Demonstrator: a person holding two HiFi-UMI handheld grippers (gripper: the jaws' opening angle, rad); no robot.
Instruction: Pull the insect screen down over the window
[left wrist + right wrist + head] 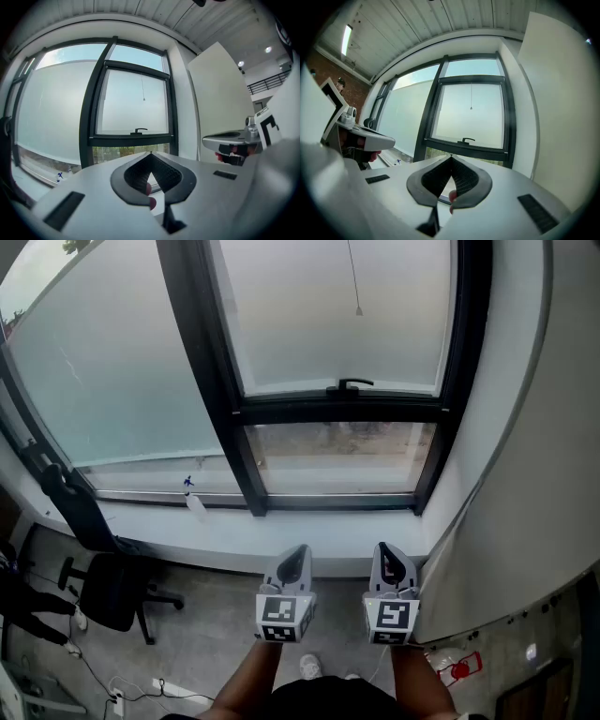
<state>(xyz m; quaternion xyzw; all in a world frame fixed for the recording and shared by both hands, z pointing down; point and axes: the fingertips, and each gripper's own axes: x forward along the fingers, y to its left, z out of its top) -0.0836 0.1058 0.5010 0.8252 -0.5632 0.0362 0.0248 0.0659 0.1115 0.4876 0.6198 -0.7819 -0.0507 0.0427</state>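
A black-framed window (342, 409) faces me, with a black handle (349, 384) on its crossbar. A thin pull cord (357, 309) with a small bead hangs in front of the hazy upper pane; it also shows as the cord (143, 99) in the left gripper view and the cord (471, 108) in the right gripper view. I cannot make out the screen itself. My left gripper (298, 551) and right gripper (386, 549) are held side by side, level, well short of the sill and below the handle. Both are shut with nothing in them: left gripper (150, 153), right gripper (451, 156).
A white wall panel (525, 474) stands close on the right. A spray bottle (194, 502) sits on the white sill (309, 526). On the floor at left are a black office chair (112, 592) and a power strip (117, 697). A red object (461, 668) lies at lower right.
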